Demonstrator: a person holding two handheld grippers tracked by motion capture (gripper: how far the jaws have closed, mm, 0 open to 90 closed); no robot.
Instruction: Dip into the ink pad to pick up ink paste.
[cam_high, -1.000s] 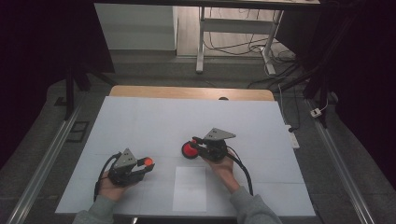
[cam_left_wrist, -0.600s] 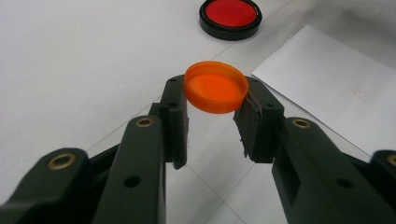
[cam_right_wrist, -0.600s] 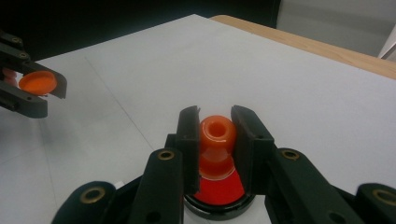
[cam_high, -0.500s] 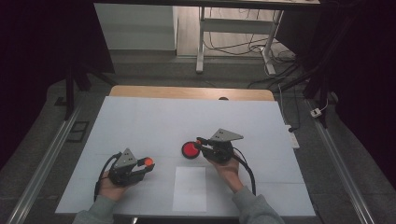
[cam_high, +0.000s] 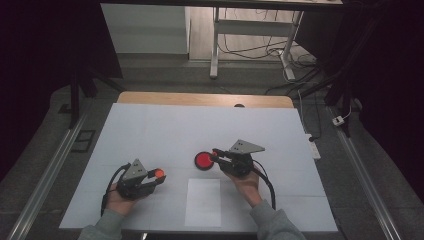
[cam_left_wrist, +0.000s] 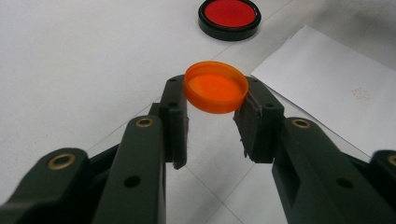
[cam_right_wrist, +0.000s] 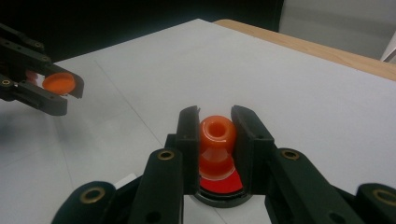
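Our right gripper (cam_high: 216, 154) has drifted right, clamping an orange bottle (cam_right_wrist: 217, 140) above the red dish (cam_high: 203, 160); our left gripper (cam_high: 158, 176) pinches an orange cap (cam_left_wrist: 216, 87).

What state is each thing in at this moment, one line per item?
Left gripper: shut on the orange cap, held above the table.
Orange cap: off its bottle, clamped by its rim.
Right gripper: shut on the orange bottle.
Orange bottle: uncapped, neck gripped, over the red dish.
Red dish: flat on the table.
White paper: lying flat, untouched.
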